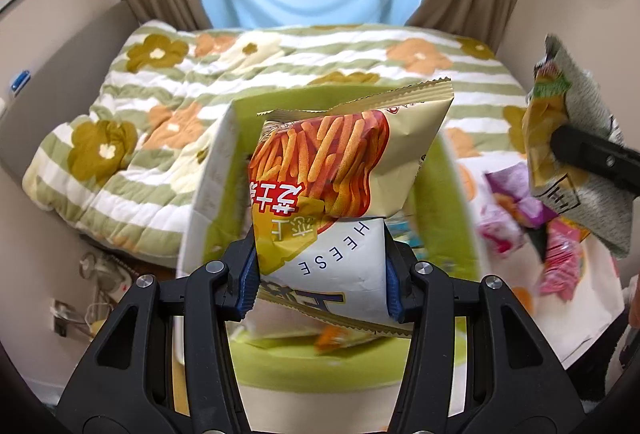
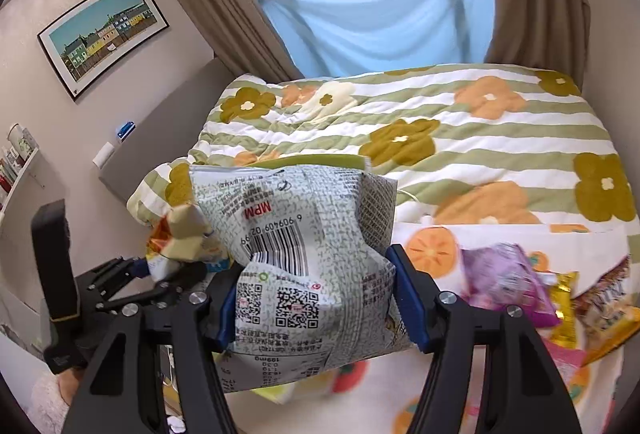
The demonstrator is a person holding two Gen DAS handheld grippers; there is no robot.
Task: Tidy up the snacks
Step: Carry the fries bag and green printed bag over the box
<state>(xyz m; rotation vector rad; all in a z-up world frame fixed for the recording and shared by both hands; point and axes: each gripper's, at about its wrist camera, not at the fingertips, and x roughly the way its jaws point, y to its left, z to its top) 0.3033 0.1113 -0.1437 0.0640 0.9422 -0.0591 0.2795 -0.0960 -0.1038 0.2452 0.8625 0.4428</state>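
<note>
Item: my left gripper [image 1: 320, 270] pinches cheese-stick bag [image 1: 340, 170] above green box [image 1: 452, 194]. My right gripper [image 2: 312, 298] clamps grey snack bag [image 2: 304, 234] over bed. Step: boxing snacks. Next: lower, release left bag first.

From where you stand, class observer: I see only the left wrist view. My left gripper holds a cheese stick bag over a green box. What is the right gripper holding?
Observer: The right gripper is shut on a grey-green snack bag; its back faces the right wrist camera, showing a barcode and QR codes.
Operator: Are more snacks waiting on that side?
Observer: Yes. A purple packet lies on the fruit-print cloth, with a yellow wrapper just right of it.
Operator: Can you see my left gripper from there?
Observer: Yes, the left gripper is at the left edge, holding the cheese stick bag.
</note>
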